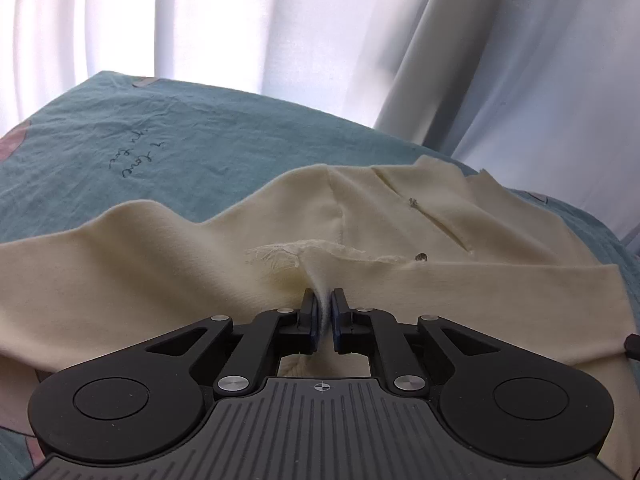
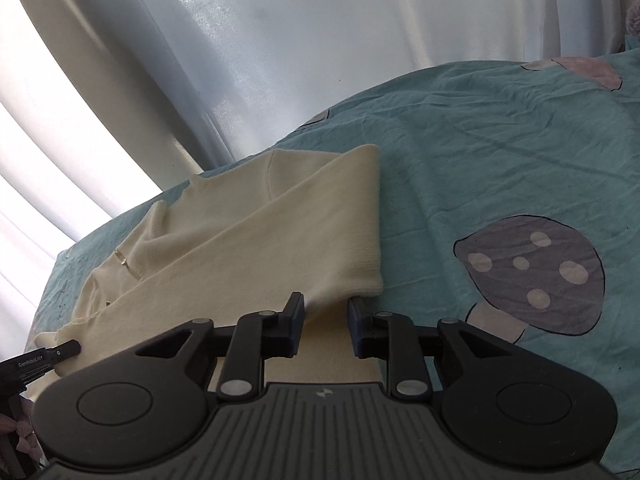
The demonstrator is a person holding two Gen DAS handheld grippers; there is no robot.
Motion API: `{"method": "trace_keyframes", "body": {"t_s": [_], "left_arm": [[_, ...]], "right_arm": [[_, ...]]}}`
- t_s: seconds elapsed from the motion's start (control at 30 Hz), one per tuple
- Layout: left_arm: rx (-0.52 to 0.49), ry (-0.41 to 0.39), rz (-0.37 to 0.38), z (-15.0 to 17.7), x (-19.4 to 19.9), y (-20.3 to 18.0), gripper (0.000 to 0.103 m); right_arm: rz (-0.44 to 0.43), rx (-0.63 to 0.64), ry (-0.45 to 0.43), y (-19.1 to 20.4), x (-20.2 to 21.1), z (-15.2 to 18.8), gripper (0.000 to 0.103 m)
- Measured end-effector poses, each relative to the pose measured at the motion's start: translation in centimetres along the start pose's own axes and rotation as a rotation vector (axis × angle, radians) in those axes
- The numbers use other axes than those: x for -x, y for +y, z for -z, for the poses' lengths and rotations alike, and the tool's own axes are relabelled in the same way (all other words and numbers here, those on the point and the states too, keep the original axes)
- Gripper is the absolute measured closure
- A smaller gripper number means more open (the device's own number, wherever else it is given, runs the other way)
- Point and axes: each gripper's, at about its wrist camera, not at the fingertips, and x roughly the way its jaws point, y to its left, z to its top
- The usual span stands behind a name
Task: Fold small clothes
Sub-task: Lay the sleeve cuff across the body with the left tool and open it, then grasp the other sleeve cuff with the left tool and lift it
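Curtains glow behind a teal sheet (image 2: 460,140) printed with mushrooms, and on it lies the cream top (image 1: 160,264). Left claw (image 1: 323,304) is clamped tight on a pinch of its fabric, just below a frayed edge; the cloth puckers up into the pads. Right claw (image 2: 325,312) sits parted over the top's near edge, cloth between the fingers but not squeezed. Out from there a folded sleeve runs to its cuff. Looks soft, light, limp knit: it'll sag and stretch, so I'd grab hems or seams, away from the fraying.
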Motion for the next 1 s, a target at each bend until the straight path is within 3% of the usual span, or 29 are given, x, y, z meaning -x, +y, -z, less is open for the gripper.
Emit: {"method": "trace_keyframes", "body": {"t_s": [0.23,0.33,0.47,0.5,0.57,0.6,0.7,0.8,0.9,1.0], "left_arm": [[0.012,-0.004,-0.018,-0.4,0.3,0.7,0.094],[0.031,0.003,-0.037,-0.2,0.5,0.9,0.08],[0.04,-0.015,-0.015,0.0,2.1,0.8,0.047],[0.057,-0.024,-0.017,0.0,2.8,1.0,0.043],[0.139,-0.059,-0.038,0.4,4.7,2.0,0.013],[0.205,-0.086,-0.061,0.7,5.9,3.1,0.008],[0.406,-0.16,-0.149,1.9,9.0,7.4,0.007],[0.585,-0.211,-0.298,3.2,11.2,12.8,0.007],[0.782,-0.238,-0.388,4.8,12.8,18.3,0.021],[0.993,-0.274,-0.409,6.7,13.9,23.1,0.029]], "right_arm": [[0.051,0.074,0.001,1.1,-0.2,-0.1,0.088],[0.085,0.148,-0.002,1.9,-0.4,0.1,0.088],[0.123,0.251,0.011,2.9,-0.3,0.4,0.087],[0.13,0.265,0.016,3.2,-0.1,0.5,0.086],[0.137,0.292,0.024,3.7,0.7,0.9,0.082],[0.127,0.302,0.019,4.0,1.3,1.2,0.075],[0.08,0.319,0.008,4.4,2.9,2.0,0.06],[0.038,0.337,-0.001,5.3,3.9,2.5,0.056],[0.005,0.341,-0.005,6.2,4.1,2.8,0.054],[-0.016,0.354,-0.002,7.0,4.1,3.0,0.053]]}}
